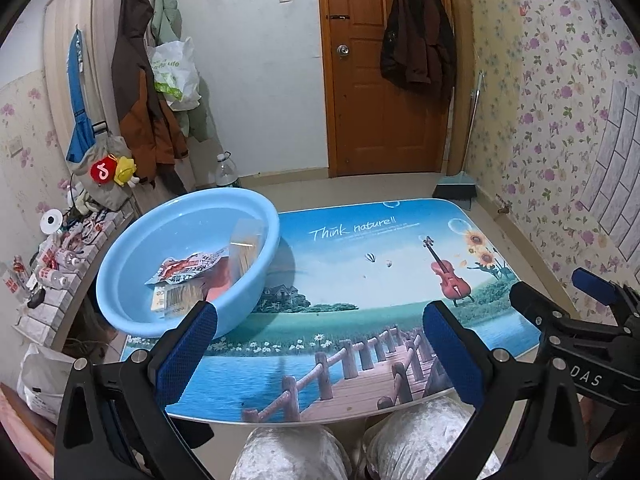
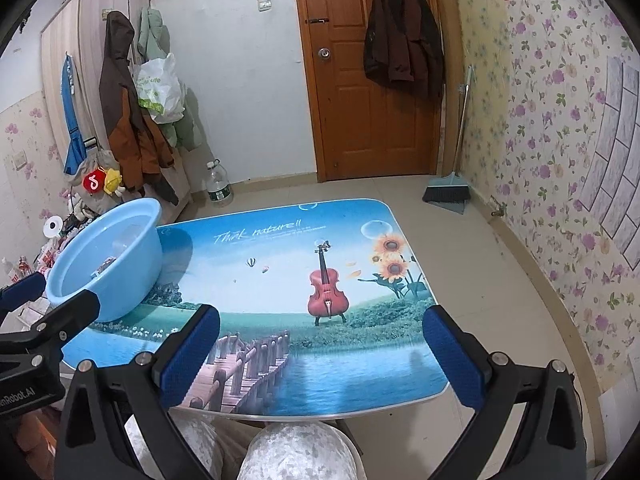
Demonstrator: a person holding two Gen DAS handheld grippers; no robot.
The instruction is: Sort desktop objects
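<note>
A light blue basin (image 1: 188,256) stands at the table's left edge; it also shows in the right wrist view (image 2: 106,260). Inside it lie a red and white snack packet (image 1: 186,268), a tan box (image 1: 244,246) leaning on the wall and a yellowish packet (image 1: 176,300). My left gripper (image 1: 320,344) is open and empty above the table's near edge, right of the basin. My right gripper (image 2: 320,350) is open and empty above the near right part of the table (image 2: 280,260). The right gripper also shows at the right of the left wrist view (image 1: 576,320).
The low table has a printed picture with a violin (image 2: 328,288) and sunflowers. My knees (image 1: 288,456) are under its near edge. A cluttered shelf (image 1: 60,264) is left of the basin. A water bottle (image 2: 218,184), broom (image 2: 448,192) and door (image 2: 372,72) stand beyond.
</note>
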